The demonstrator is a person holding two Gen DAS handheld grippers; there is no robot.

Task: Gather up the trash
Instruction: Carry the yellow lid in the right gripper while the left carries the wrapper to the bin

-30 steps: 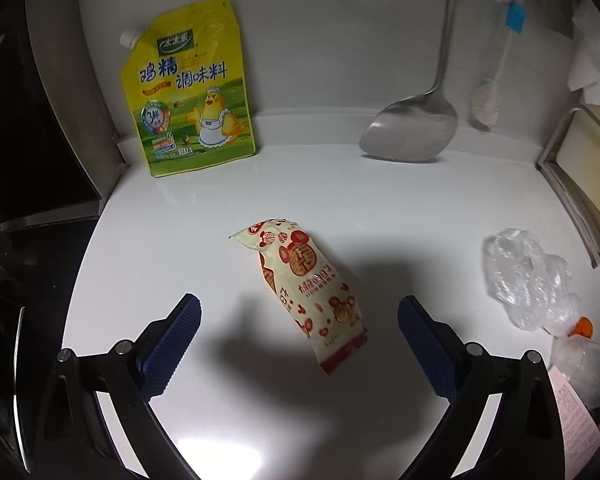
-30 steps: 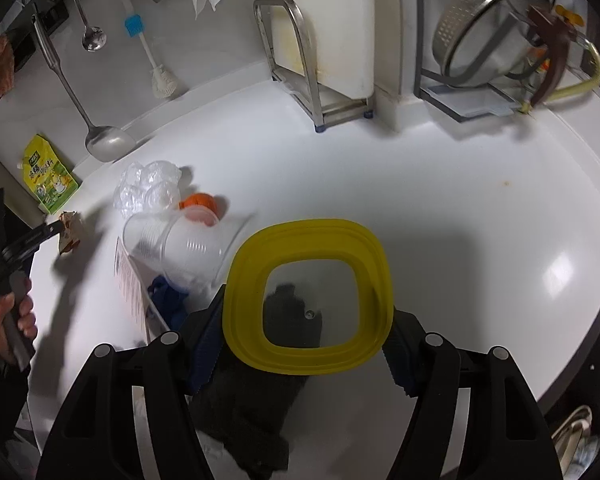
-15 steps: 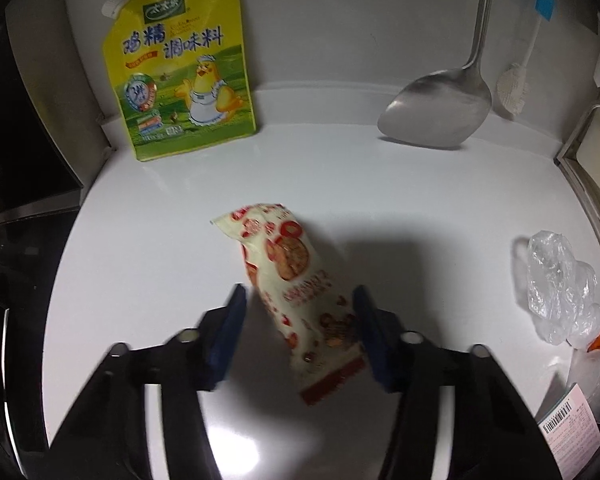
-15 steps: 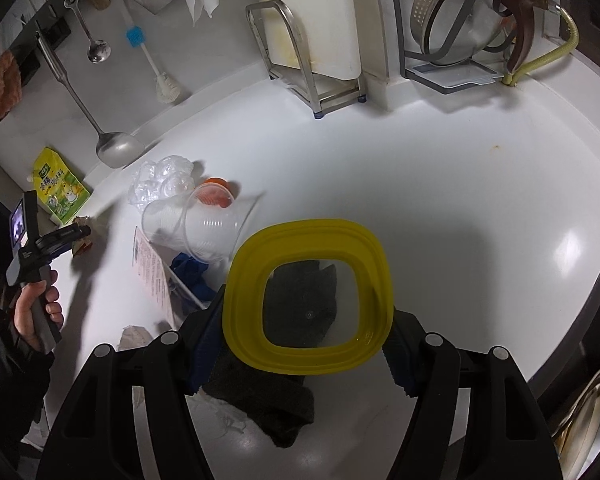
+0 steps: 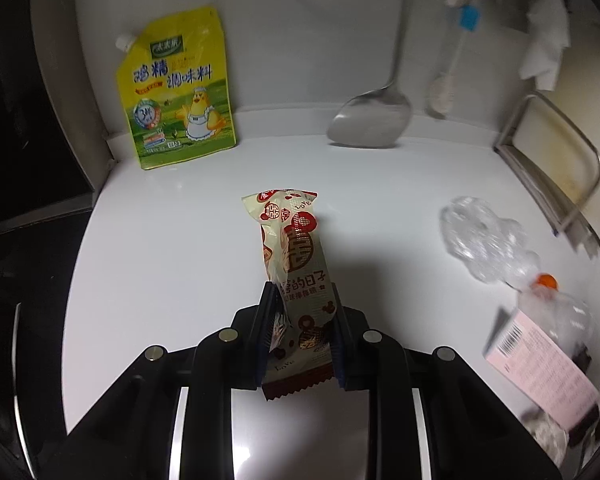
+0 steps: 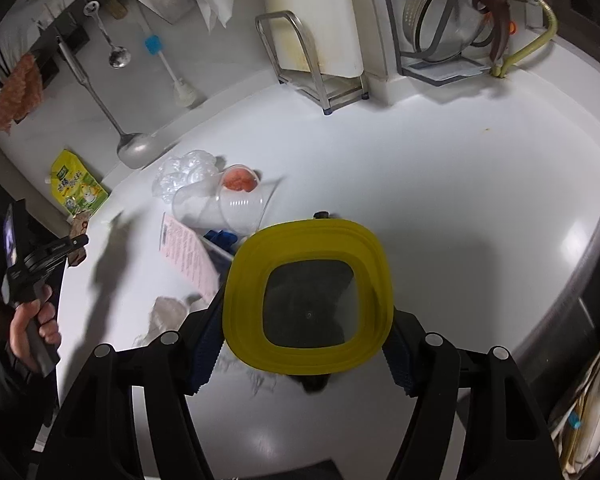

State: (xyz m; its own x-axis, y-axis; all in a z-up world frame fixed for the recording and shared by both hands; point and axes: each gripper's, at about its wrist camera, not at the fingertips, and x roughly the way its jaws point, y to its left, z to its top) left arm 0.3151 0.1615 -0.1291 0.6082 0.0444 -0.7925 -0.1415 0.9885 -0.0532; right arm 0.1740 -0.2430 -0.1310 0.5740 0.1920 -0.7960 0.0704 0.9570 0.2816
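Observation:
My left gripper (image 5: 302, 300) is shut on a cream and red snack wrapper (image 5: 296, 256), held lifted above the white counter (image 5: 172, 248). My right gripper (image 6: 300, 344) is shut on a yellow-rimmed container (image 6: 310, 294) with a clear middle, held above the counter (image 6: 440, 184). More trash lies on the counter: crumpled clear plastic (image 6: 184, 172), a clear cup (image 6: 228, 208) with an orange lid (image 6: 240, 178), a pink leaflet (image 6: 188, 256) and a crumpled tissue (image 6: 166, 312). The left gripper also shows far left in the right wrist view (image 6: 74, 242).
A yellow seasoning pouch (image 5: 176, 88) leans on the back wall. A metal ladle (image 5: 370, 120) and a brush (image 5: 444, 92) hang there. A cutting board in a steel rack (image 6: 316, 40) and a pot-lid rack (image 6: 448, 20) stand at the back. A dark stovetop (image 5: 24, 240) lies left.
My left gripper closed on the snack wrapper and lifted it off the counter. My right gripper rose a little with the yellow container still in it.

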